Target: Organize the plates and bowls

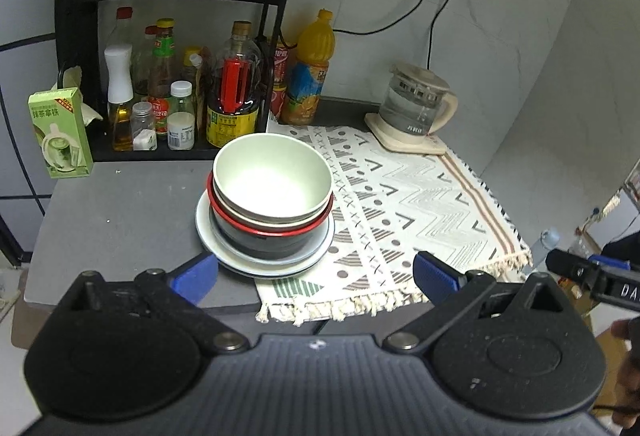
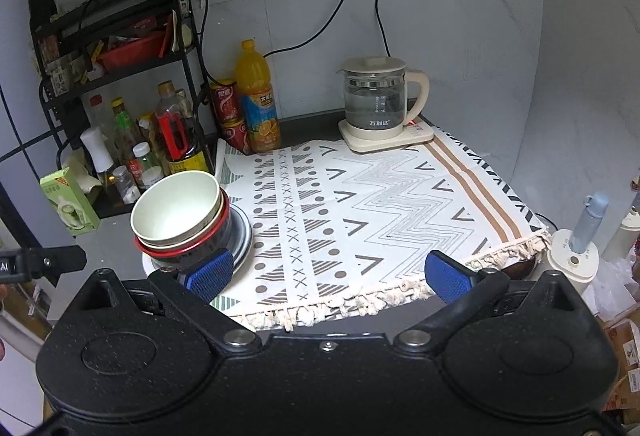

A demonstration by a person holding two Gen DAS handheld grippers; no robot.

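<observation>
A stack stands at the left edge of the patterned cloth point(image 1: 400, 195): a pale green bowl point(image 1: 272, 179) nested in a cream bowl, in a red-rimmed black bowl point(image 1: 264, 244), on white plates point(image 1: 240, 260). The stack also shows in the right wrist view point(image 2: 176, 211). My left gripper point(image 1: 316, 276) is open and empty, just in front of the stack. My right gripper point(image 2: 328, 276) is open and empty, to the right of the stack, over the cloth's front edge point(image 2: 320, 312).
A black rack with sauce bottles point(image 1: 232, 87) stands behind the stack. An orange juice bottle point(image 1: 308, 71) and red cans are beside it. A glass kettle point(image 1: 416, 103) sits on its base at the back right. A green carton point(image 1: 60, 131) stands at the left.
</observation>
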